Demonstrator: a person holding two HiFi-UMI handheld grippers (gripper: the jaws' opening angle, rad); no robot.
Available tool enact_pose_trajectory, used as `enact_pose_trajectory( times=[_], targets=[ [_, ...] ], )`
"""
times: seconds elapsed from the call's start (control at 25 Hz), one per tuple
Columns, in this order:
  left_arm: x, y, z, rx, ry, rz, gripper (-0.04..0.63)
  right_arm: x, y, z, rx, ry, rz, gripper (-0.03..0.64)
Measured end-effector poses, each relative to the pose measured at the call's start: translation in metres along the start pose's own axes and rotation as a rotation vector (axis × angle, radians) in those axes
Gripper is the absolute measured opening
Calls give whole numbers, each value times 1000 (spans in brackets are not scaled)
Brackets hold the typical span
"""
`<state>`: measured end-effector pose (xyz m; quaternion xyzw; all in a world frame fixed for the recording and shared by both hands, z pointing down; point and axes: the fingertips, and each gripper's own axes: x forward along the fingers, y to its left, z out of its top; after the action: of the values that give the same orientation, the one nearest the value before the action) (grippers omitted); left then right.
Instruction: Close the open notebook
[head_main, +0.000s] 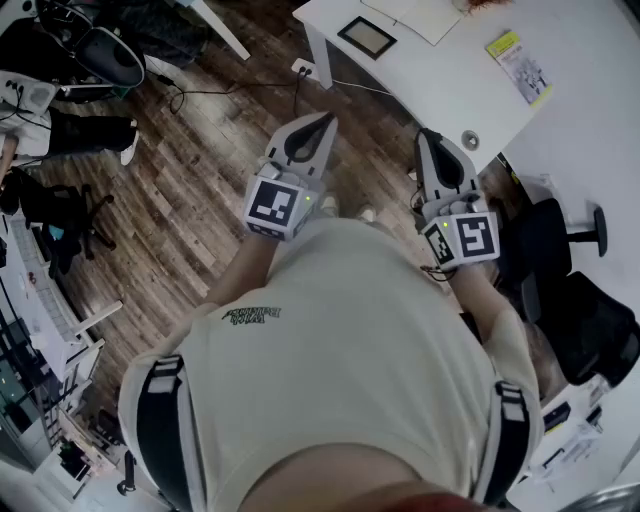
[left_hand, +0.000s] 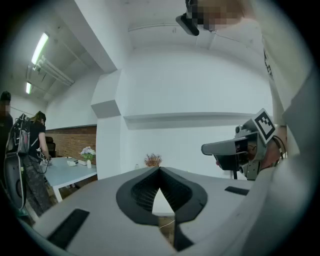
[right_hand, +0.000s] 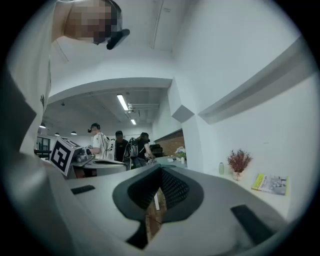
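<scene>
Both grippers hang side by side in front of the person's chest, over the wooden floor and short of the white table. The left gripper is shut, its tips meeting with nothing between them. Equally shut and empty is the right gripper, whose jaws meet at one point. Pale open pages, possibly the notebook, lie at the table's far edge, well beyond both grippers. A dark framed flat thing lies left of them.
A yellow-green booklet lies on the table's right part, also seen as the booklet. A black office chair stands right of the right gripper. Cables run across the floor. Several people stand at desks farther off.
</scene>
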<state>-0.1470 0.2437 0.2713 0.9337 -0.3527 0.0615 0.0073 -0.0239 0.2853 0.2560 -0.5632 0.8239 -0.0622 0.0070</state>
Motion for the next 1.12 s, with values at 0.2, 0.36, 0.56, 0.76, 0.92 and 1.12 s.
enact_pose_trajectory(
  times=[0.2, 0.36, 0.56, 0.76, 0.92, 1.12],
  targets=[
    [-4, 1, 3, 25, -38, 1, 11, -2, 5, -2, 1, 7, 2, 2],
    [-5, -1, 4, 27, -51, 9, 11, -3, 3, -4, 4, 8, 3, 2],
    [-6, -3, 0, 13, -21, 11, 11, -2, 2, -7, 21, 5, 3, 2],
    [-4, -2, -6, 25, -6, 14, 11, -2, 1, -9, 26, 10, 11, 3],
    [-1, -7, -14, 31, 8, 12, 11, -5, -6, -15, 43, 25, 9, 2],
    [9, -13, -26, -5, 56, 26, 11, -9, -17, -21, 53, 37, 10, 3]
  ],
)
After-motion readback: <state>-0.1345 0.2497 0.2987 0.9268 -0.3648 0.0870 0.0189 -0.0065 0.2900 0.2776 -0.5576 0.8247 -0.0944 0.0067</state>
